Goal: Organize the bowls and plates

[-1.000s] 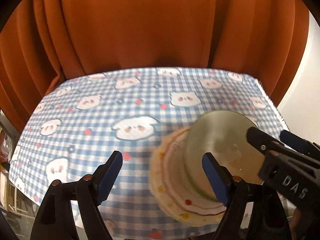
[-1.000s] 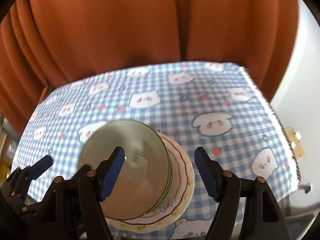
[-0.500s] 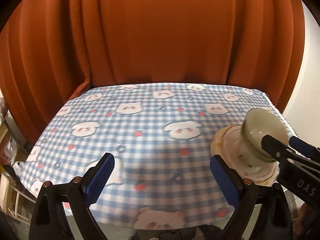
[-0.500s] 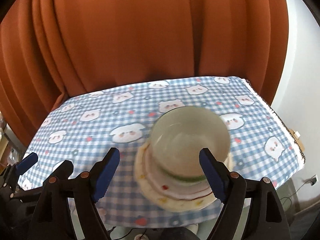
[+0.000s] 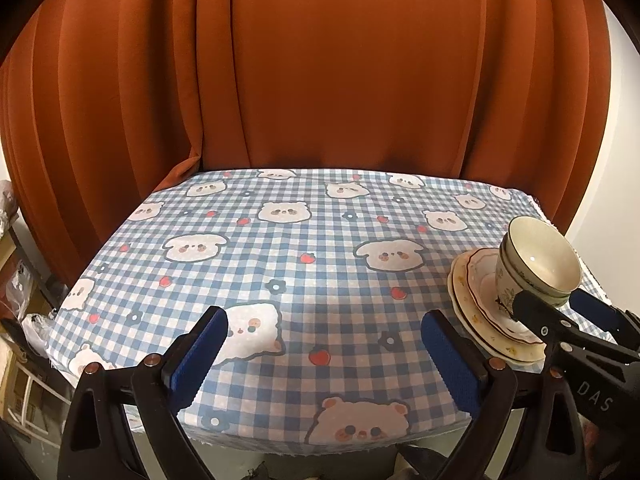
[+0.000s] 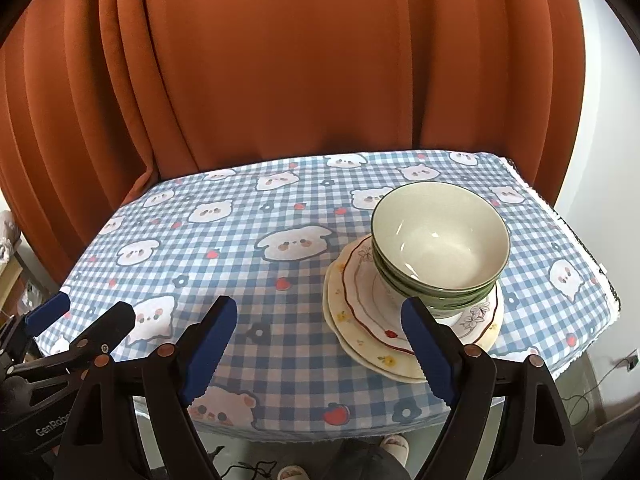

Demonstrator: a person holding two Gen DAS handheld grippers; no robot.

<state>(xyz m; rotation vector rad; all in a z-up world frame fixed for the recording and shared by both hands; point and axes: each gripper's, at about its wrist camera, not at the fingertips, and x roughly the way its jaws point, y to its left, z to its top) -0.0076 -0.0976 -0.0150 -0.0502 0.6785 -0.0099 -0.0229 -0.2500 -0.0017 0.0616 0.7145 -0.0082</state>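
Green-rimmed bowls (image 6: 440, 248) are nested and sit on a stack of cream plates (image 6: 360, 312) with red trim on the table's right side. The stack also shows in the left wrist view, with the bowls (image 5: 538, 264) on the plates (image 5: 476, 304). My right gripper (image 6: 320, 340) is open and empty, drawn back near the front edge, its right finger in front of the plates. My left gripper (image 5: 328, 352) is open and empty over the front middle of the cloth.
A blue checked tablecloth (image 5: 300, 248) with bear prints covers the table. An orange curtain (image 5: 320, 80) hangs behind it. A white wall (image 6: 600, 160) is at the right. The table's front edge lies just under both grippers.
Both grippers have pulled back and up from the stack. The bowls stay nested on the plates. The left gripper has swung left, so the stack now sits at its far right.
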